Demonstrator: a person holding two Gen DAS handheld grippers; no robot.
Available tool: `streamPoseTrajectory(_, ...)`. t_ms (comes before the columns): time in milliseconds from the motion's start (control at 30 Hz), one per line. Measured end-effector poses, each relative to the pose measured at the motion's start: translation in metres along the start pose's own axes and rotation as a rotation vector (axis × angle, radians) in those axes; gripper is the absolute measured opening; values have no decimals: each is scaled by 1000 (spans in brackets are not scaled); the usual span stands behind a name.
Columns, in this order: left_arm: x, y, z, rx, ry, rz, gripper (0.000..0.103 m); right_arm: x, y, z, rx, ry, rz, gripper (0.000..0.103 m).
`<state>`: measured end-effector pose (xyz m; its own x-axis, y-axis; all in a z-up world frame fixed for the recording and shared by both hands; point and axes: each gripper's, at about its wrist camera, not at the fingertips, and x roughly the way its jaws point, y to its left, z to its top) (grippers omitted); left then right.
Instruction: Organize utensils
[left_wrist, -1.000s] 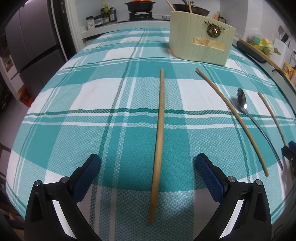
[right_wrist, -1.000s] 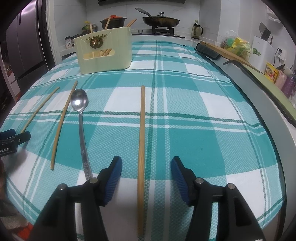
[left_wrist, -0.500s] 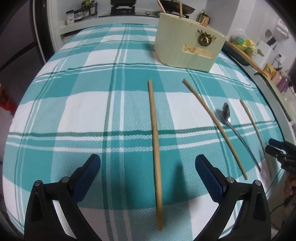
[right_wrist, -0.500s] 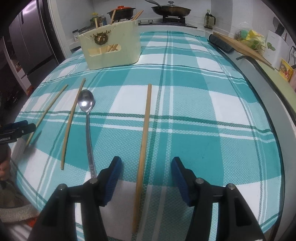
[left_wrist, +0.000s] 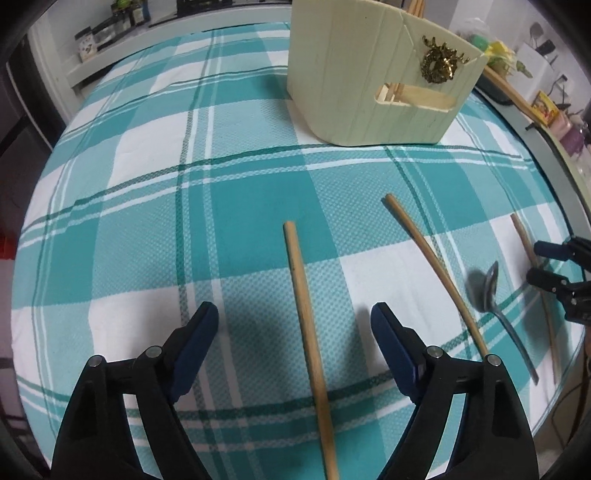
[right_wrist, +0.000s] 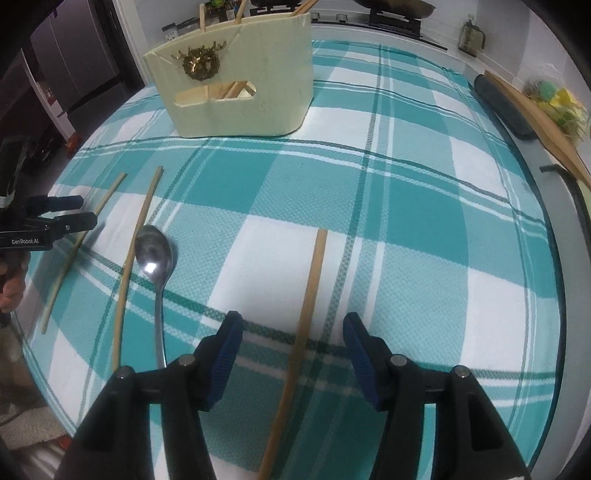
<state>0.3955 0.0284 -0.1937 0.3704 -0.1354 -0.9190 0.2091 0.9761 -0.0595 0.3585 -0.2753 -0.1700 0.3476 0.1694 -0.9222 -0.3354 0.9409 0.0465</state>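
Observation:
Several wooden chopsticks and a metal spoon (right_wrist: 155, 254) lie on the teal plaid tablecloth, in front of a cream utensil holder (left_wrist: 369, 92) that has more sticks in it. My left gripper (left_wrist: 295, 315) hangs over the leftmost chopstick (left_wrist: 295, 258). Its jaws are closing, and the stick lies between the blue pads untouched. My right gripper (right_wrist: 293, 321) straddles the rightmost chopstick (right_wrist: 313, 273), half open, with its pads clear of the stick. Between the two lie another chopstick (right_wrist: 136, 240) and the spoon. The holder (right_wrist: 240, 85) stands ahead and to the left in the right wrist view.
The table's rounded edge (right_wrist: 554, 258) runs close on the right. Beyond it a wooden board and a dark pad (right_wrist: 506, 107) sit on a side counter. A stove with pans stands behind the holder. A fridge (right_wrist: 74, 66) stands to the far left.
Both grippers have moved forward along their chopsticks toward the holder, which now looks much larger. The left jaws have narrowed around their stick. The right jaws keep the same gap.

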Motion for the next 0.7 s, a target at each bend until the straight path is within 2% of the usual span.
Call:
streamPoseTrajectory(100, 4, -8, 4, 46, 9, 47, 78, 14, 4, 13, -28, 19, -35, 57)
streamPoseTrajectory(133, 2, -9, 5, 49, 2, 42, 69, 16, 5, 17, -39, 15, -43, 53)
streamPoseTrajectory(167, 1, -9, 5, 49, -7, 41, 55, 18, 5, 21, -38, 12, -48, 51)
streamPoseTrajectory(200, -1, -10, 5, 49, -16, 41, 47, 18, 4, 24, -33, 7, -53, 39)
streamPoseTrajectory(233, -2, -10, 6, 48, -23, 38, 26, 19, 2, 27, -31, 4, -58, 24)
streamPoseTrajectory(267, -3, -9, 6, 39, -27, 17, 8, 19, 0, 30, -27, 3, -58, 16)
streamPoseTrajectory(300, -3, -8, 6, 26, -28, 5, 5, 19, -2, 32, -18, 1, -53, 8)
streamPoseTrajectory(367, -9, -6, 6, 3, -47, 2, 5, 19, -8, 35, 14, -11, -33, 7)
streamPoseTrajectory(467, -36, -2, 2, -29, -131, -20, 5, 7, -15, 33, 76, -69, 0, 7)
streamPoseTrajectory(700, -135, -1, -9, -61, -366, -88, 5, -83, -10, 22, 130, -309, 48, 7)
